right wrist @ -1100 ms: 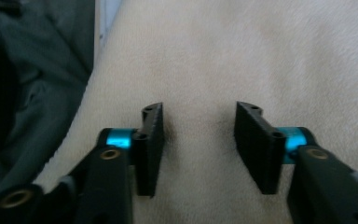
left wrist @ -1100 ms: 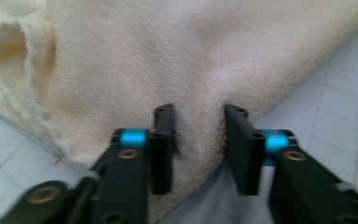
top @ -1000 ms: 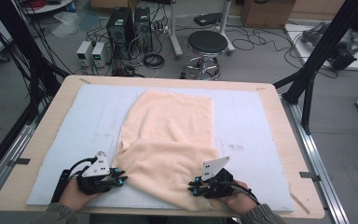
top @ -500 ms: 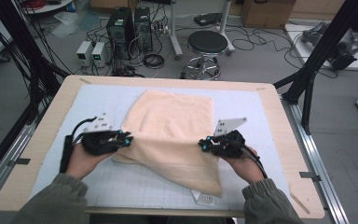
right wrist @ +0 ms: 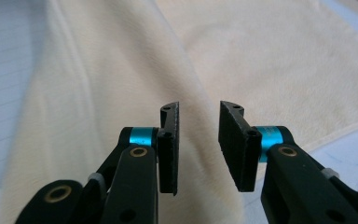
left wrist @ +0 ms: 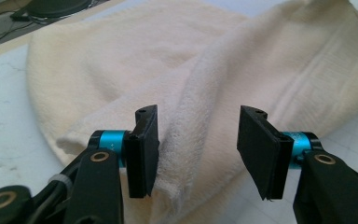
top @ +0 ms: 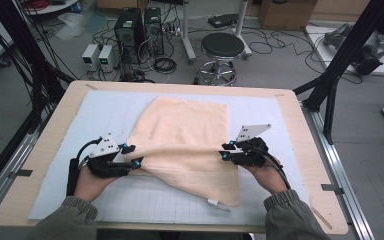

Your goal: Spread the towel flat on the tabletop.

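Observation:
A cream towel (top: 185,130) lies on the gridded mat (top: 145,202), its near part bunched into a raised fold across the middle. My left gripper (top: 136,162) sits at the fold's left end. In the left gripper view its jaws stand wide apart (left wrist: 198,144) with a ridge of towel (left wrist: 242,60) between them, touching the left pad. My right gripper (top: 223,151) is at the fold's right end. Its jaws (right wrist: 198,140) are parted by a narrower gap, with towel (right wrist: 261,56) under and behind them. A flap of towel runs down toward the front edge.
The mat covers a wooden table (top: 40,150). A small white label (top: 215,203) sticks out at the towel's near corner. Beyond the far edge stand a stool (top: 222,47), computer boxes (top: 140,27) and cables. Black frame posts (top: 330,85) rise at the right.
Both grippers moved from the table's front edge up to mid-table, bringing the towel's near edge along. In the last half second they hardly shifted.

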A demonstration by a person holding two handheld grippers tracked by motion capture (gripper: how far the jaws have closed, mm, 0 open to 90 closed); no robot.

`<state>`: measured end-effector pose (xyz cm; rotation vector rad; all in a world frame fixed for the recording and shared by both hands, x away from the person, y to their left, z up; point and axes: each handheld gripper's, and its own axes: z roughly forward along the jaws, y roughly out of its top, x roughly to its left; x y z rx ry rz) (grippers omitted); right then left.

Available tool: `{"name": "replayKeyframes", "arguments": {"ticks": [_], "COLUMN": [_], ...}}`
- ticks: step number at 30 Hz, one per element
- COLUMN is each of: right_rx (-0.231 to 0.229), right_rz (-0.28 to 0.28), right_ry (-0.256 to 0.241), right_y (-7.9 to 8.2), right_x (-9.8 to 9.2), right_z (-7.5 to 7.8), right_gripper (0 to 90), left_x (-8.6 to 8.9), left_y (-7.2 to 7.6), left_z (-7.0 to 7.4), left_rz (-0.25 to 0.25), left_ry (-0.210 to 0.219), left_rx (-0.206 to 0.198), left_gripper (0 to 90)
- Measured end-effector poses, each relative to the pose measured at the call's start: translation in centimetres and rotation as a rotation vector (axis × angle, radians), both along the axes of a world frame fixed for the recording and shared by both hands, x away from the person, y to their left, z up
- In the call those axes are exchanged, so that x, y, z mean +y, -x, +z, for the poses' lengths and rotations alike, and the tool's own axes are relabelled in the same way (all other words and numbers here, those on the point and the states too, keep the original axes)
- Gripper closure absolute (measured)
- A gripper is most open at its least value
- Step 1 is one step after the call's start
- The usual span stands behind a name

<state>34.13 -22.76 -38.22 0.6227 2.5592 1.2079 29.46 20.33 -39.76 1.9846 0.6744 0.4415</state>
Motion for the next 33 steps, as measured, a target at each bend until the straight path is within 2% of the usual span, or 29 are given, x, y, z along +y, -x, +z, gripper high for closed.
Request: {"name": "replayKeyframes", "arguments": {"ticks": [2, 4, 6, 8, 12, 15, 17, 19, 22, 25, 26, 27, 30, 33], "right_rx": [-0.031, -0.034, -0.03, -0.019, 0.035, 0.07, 0.074, 0.074, 0.072, 0.069, 0.066, 0.067, 0.071, 0.073], "right_rz": [0.025, 0.067, 0.099, 0.134, 0.132, 0.128, 0.13, 0.127, 0.132, 0.133, 0.134, 0.133, 0.135, 0.141], "right_ry": [-0.02, -0.027, -0.011, 0.027, 0.066, 0.069, 0.059, 0.066, 0.072, 0.077, 0.076, 0.078, 0.079, 0.08], "right_y": [1.1, 2.3, 2.8, 3.1, 2.6, 2.1, 1.8, 1.8, 1.8, 1.8, 1.8, 1.8, 1.7, 1.6], "right_x": [-0.1, 0.1, 0.6, 1.2, 1.9, 2.1, 2.1, 2.2, 2.3, 2.3, 2.3, 2.3, 2.5, 2.7], "right_z": [0.4, 0.3, -0.2, -1.1, -3.1, -3.9, -4.0, -4.1, -4.3, -4.3, -4.3, -4.3, -4.4, -4.6], "right_gripper": [67.7, 66.0, 64.2, 63.8, 62.0, 60.7, 59.9, 59.7, 59.7, 59.7, 59.7, 59.7, 60.3, 64.7], "left_x": [-0.2, -0.5, -0.7, -0.6, 0.3, 1.3, 1.7, 1.8, 1.0, -0.3, -0.6, -1.2, -2.0, -2.5], "left_y": [-0.1, -0.4, -1.0, -1.4, -1.1, -0.3, 0.3, 0.9, 1.3, 0.8, 0.6, 0.2, -0.9, -1.9], "left_z": [-0.6, -0.9, -1.1, -0.9, 0.4, 1.9, 2.8, 3.0, 1.9, -0.4, -0.8, -1.5, -2.6, -3.4], "left_rz": [0.0, 0.007, 0.022, 0.032, 0.043, 0.037, 0.021, -0.015, -0.076, -0.114, -0.122, -0.127, -0.111, -0.108], "left_ry": [-0.025, -0.033, -0.038, -0.019, 0.012, 0.02, 0.033, 0.035, 0.015, -0.013, -0.027, -0.053, -0.088, -0.105], "left_rx": [0.008, 0.023, 0.031, 0.03, 0.004, -0.034, -0.049, -0.047, -0.009, 0.053, 0.062, 0.077, 0.102, 0.123], "left_gripper": [51.1, 53.5, 54.5, 54.4, 53.5, 53.4, 53.1, 53.1, 53.6, 53.8, 53.9, 53.8, 55.0, 65.7]}}
